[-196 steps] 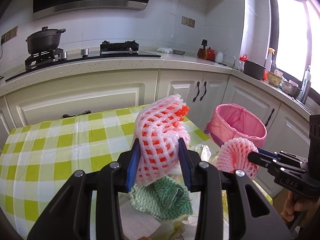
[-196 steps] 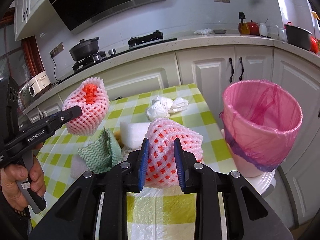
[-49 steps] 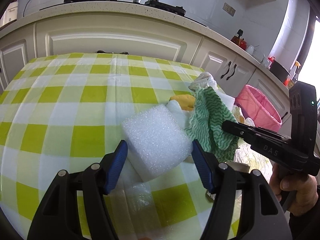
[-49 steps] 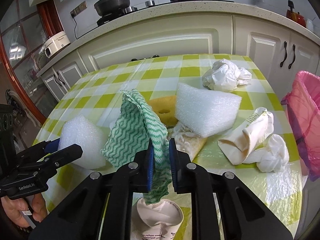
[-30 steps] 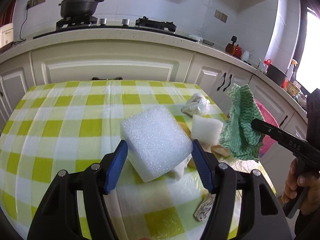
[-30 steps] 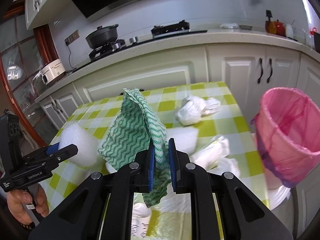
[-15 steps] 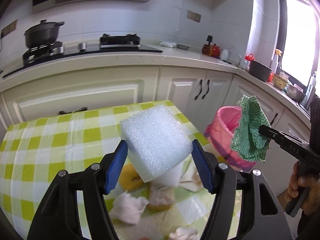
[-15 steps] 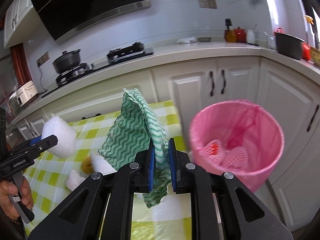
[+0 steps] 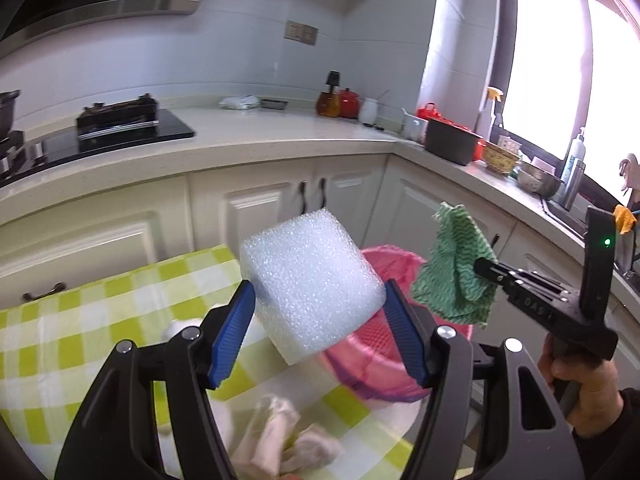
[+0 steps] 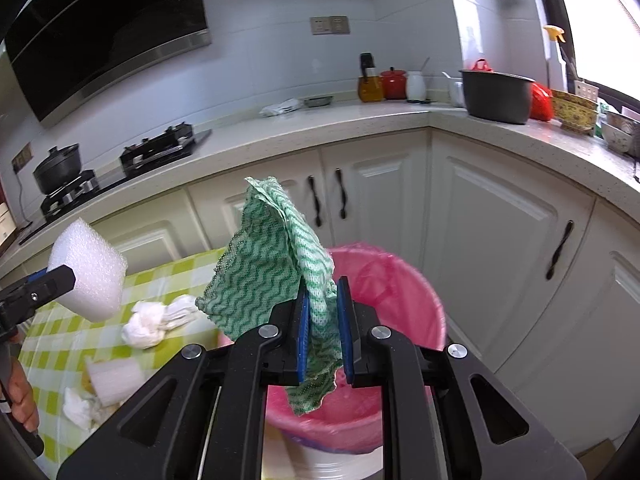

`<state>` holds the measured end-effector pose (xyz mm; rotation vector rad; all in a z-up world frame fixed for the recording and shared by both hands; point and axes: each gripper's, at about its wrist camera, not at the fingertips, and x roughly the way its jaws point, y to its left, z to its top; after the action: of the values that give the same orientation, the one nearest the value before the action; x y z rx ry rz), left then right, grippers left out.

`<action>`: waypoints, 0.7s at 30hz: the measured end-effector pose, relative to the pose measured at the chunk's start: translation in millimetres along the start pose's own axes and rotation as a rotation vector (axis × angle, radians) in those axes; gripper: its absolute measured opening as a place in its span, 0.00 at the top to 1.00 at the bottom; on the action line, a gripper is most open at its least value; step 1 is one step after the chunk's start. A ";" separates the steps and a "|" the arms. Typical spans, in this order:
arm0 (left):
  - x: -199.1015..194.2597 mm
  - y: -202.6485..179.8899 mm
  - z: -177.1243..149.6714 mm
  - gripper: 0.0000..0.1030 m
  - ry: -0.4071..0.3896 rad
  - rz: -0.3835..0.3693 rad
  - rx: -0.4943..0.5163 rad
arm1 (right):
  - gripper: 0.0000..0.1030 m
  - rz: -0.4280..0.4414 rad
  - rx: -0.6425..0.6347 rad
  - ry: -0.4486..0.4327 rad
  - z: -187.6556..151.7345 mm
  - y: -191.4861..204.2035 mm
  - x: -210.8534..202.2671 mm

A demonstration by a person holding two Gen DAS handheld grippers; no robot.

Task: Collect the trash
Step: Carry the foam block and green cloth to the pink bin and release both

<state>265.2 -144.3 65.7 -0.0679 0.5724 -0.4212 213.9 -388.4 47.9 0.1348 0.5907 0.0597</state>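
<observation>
My left gripper [image 9: 318, 312] is shut on a white foam block [image 9: 312, 284] and holds it in the air above the table's right end, in front of the pink-lined bin [image 9: 376, 340]. My right gripper [image 10: 323, 304] is shut on a green wavy-patterned cloth [image 10: 268, 268] and holds it over the bin [image 10: 404, 288]. The cloth [image 9: 454, 276] and the right gripper [image 9: 486, 266] also show in the left wrist view, above the bin's right rim. The foam block [image 10: 90, 268] and the left gripper [image 10: 60, 276] show at the left of the right wrist view.
The green-checked table [image 10: 52, 344] holds crumpled white paper [image 10: 152, 320], a white foam piece [image 10: 112, 380] and tissue [image 10: 80, 404]. Crumpled paper [image 9: 280, 436] lies below my left gripper. White cabinets [image 10: 500, 240] and a cluttered counter [image 10: 496, 100] stand behind the bin.
Both grippers have swung right from the table toward the bin, carrying the foam block and the green cloth. The cloth now hangs over the bin's opening.
</observation>
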 end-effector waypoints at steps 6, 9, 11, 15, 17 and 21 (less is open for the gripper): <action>43.4 -35.6 15.4 0.38 0.029 -0.091 0.016 | 0.85 -0.041 0.024 0.009 4.3 -21.3 14.2; 62.7 -44.1 17.1 0.37 0.054 -0.119 0.011 | 0.83 -0.062 0.028 0.018 4.4 -28.3 21.5; 74.1 -48.1 17.1 0.36 0.072 -0.127 0.006 | 0.83 -0.071 0.030 0.031 2.5 -33.0 26.9; 97.6 -50.3 13.5 0.27 0.118 -0.135 -0.008 | 0.77 -0.091 0.045 0.050 -3.7 -41.7 33.8; 101.1 -50.3 10.6 0.27 0.127 -0.133 -0.007 | 0.74 -0.103 0.048 0.051 -5.5 -45.7 35.1; 94.5 -43.5 5.9 0.27 0.121 -0.131 -0.018 | 0.40 -0.125 0.059 0.043 -10.1 -51.6 32.6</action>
<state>324.0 -222.6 30.0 -0.0981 0.6938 -0.5498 236.2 -435.2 14.1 0.1537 0.6425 -0.0758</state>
